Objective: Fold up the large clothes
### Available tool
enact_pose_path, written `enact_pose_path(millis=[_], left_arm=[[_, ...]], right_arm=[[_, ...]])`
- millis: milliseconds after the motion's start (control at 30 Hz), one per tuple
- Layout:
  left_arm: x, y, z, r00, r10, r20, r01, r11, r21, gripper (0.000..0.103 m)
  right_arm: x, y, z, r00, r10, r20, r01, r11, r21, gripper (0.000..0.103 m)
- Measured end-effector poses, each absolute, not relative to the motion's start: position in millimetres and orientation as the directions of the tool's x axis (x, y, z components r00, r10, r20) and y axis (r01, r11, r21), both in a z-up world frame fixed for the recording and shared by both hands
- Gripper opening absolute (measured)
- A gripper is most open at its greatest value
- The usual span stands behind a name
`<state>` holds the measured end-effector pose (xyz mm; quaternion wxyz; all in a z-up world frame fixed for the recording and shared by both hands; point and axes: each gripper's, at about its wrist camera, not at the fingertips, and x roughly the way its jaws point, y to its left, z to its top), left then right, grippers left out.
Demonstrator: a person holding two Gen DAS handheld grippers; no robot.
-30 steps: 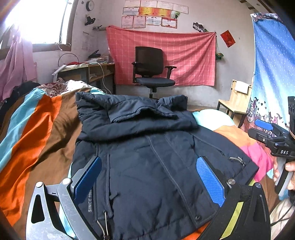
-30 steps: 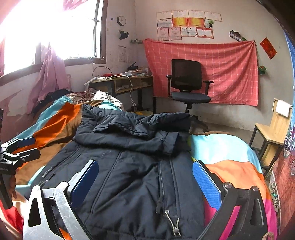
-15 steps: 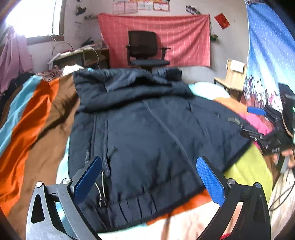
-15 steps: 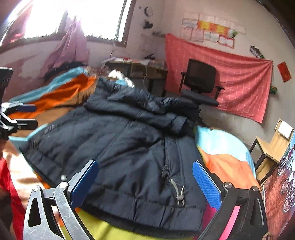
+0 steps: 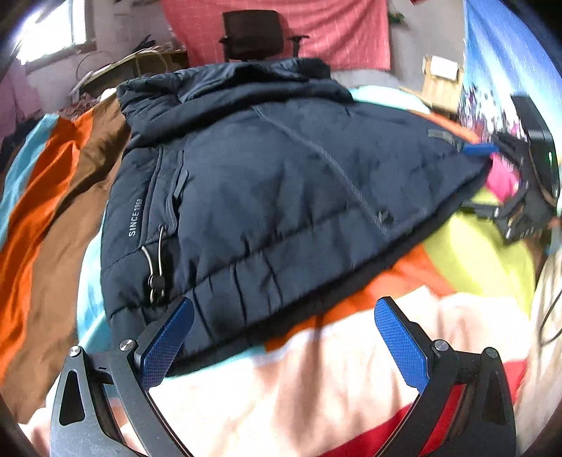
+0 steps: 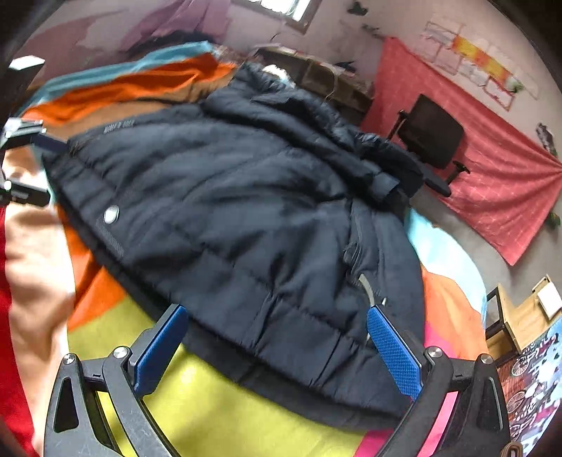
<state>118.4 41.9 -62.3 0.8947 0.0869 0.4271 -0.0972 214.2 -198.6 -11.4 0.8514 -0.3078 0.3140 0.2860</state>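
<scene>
A dark navy padded jacket (image 5: 281, 182) lies front-up on a bed with a multicoloured striped cover (image 5: 52, 197), its sleeves folded across the chest near the collar. My left gripper (image 5: 284, 337) is open and empty, just before the jacket's hem near the left corner with the drawcord. My right gripper (image 6: 277, 341) is open and empty over the hem at the jacket's (image 6: 246, 211) right corner. The right gripper also shows at the right edge of the left wrist view (image 5: 520, 186), beside the jacket's right side.
A black office chair (image 5: 260, 31) stands beyond the bed before a red checked cloth (image 6: 491, 168) on the wall. A desk (image 6: 316, 77) stands by the window. A wooden stool (image 6: 520, 316) stands at the right. A blue patterned curtain (image 5: 509, 52) hangs at the right.
Both grippers have drawn back toward the foot of the bed and tilted down. They were over the jacket's body; now they are at its hem. Both stay open.
</scene>
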Motion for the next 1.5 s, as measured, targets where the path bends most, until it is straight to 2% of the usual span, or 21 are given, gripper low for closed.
enact_pose_path(millis=[200,267,400,633,933,1133,1233,1267,1333,1400,1433,1500], left_arm=[[109,44,-93,0.593,0.046,-0.804,0.246,0.941,0.235,0.101],[106,48,-96,0.602,0.053,-0.796,0.228,0.945,0.235,0.101],[103,40,-101,0.638,0.135,-0.758,0.202,0.921,0.334,0.101],[114,41,-106,0.67,0.264,-0.694,0.091,0.898,0.43,0.101],[119,46,-90,0.721,0.323,-0.613,-0.009,0.889,0.458,0.101],[117,41,-79,0.762,0.312,-0.568,0.009,0.872,0.49,0.099],[118,39,-80,0.761,0.279,-0.586,0.052,0.874,0.483,0.085],[118,37,-81,0.759,0.27,-0.593,0.068,0.872,0.484,0.077],[117,32,-84,0.76,0.264,-0.594,0.092,0.861,0.5,0.064],[116,26,-86,0.764,0.258,-0.592,0.111,0.85,0.514,0.05],[116,24,-87,0.766,0.253,-0.59,0.122,0.845,0.52,0.047],[115,19,-90,0.768,0.242,-0.593,0.141,0.839,0.525,0.032]], right_arm=[[210,-202,-37,0.616,0.197,-0.763,-0.711,0.557,-0.43,0.103],[207,-202,-40,0.633,0.185,-0.752,-0.707,0.534,-0.464,0.103],[209,-204,-40,0.664,0.166,-0.729,-0.681,0.537,-0.498,0.103],[223,-203,-39,0.715,0.12,-0.689,-0.611,0.587,-0.532,0.103],[236,-195,-34,0.787,0.06,-0.614,-0.504,0.636,-0.584,0.103],[244,-205,-21,0.778,0.086,-0.622,-0.478,0.724,-0.498,0.101],[239,-204,-17,0.784,0.091,-0.614,-0.464,0.744,-0.481,0.099],[237,-203,-17,0.783,0.095,-0.615,-0.467,0.744,-0.479,0.096],[236,-203,-16,0.759,0.124,-0.639,-0.496,0.746,-0.445,0.079],[237,-201,-17,0.738,0.139,-0.661,-0.512,0.753,-0.413,0.075],[236,-201,-18,0.738,0.138,-0.66,-0.511,0.753,-0.414,0.071],[234,-199,-18,0.74,0.142,-0.657,-0.515,0.749,-0.418,0.063]])
